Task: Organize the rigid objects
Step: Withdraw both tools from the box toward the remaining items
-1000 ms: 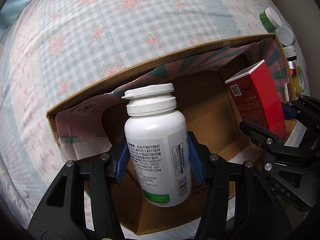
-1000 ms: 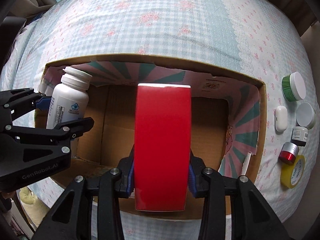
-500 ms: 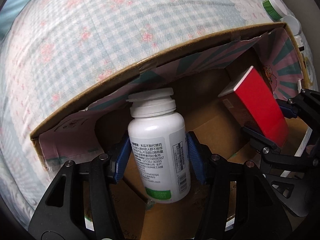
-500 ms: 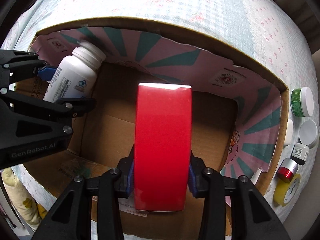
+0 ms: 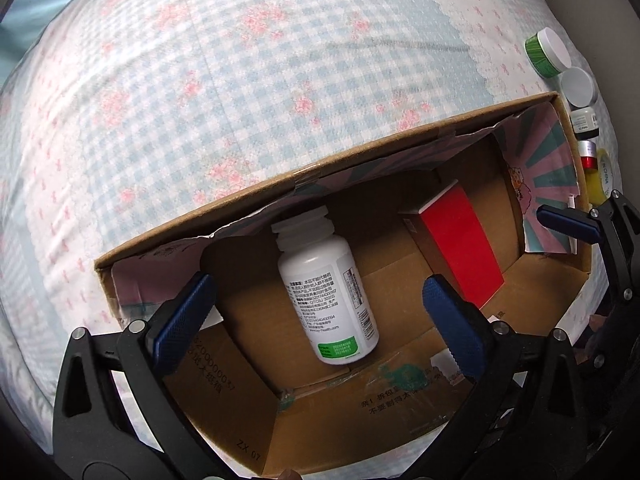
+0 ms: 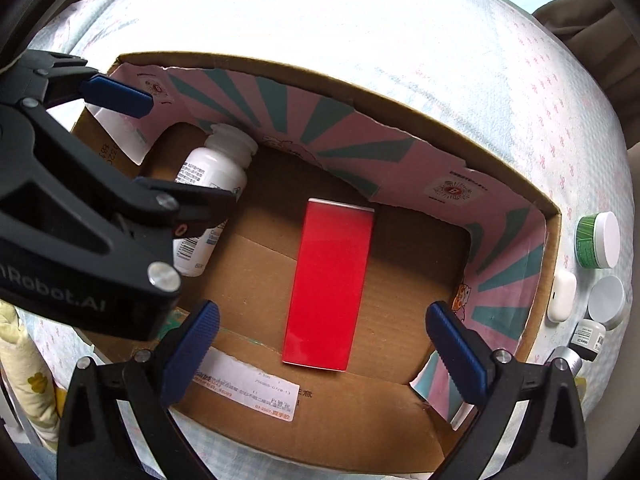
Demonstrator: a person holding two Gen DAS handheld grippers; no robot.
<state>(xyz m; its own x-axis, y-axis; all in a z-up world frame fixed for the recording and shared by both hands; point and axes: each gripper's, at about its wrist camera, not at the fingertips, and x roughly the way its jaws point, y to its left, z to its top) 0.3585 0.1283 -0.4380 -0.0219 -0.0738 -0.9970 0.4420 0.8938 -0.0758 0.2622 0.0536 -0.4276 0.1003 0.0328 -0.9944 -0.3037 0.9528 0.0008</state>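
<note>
Right wrist: red box (image 6: 330, 284) between opening hand-held gripper (image 6: 323, 336) pads (untouched).

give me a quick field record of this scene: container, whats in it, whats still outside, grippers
container: open cardboard box on a checked bedspread
inside: white pill bottle lying on its side; red carton lying flat, apart from the bottle
outside, along the box's right side: green jar with white lid, white jar, small white case, small dark bottle
left gripper: jaws opening, fingers clear of the bottle
right gripper: jaws opening, fingers clear of the carton
</note>
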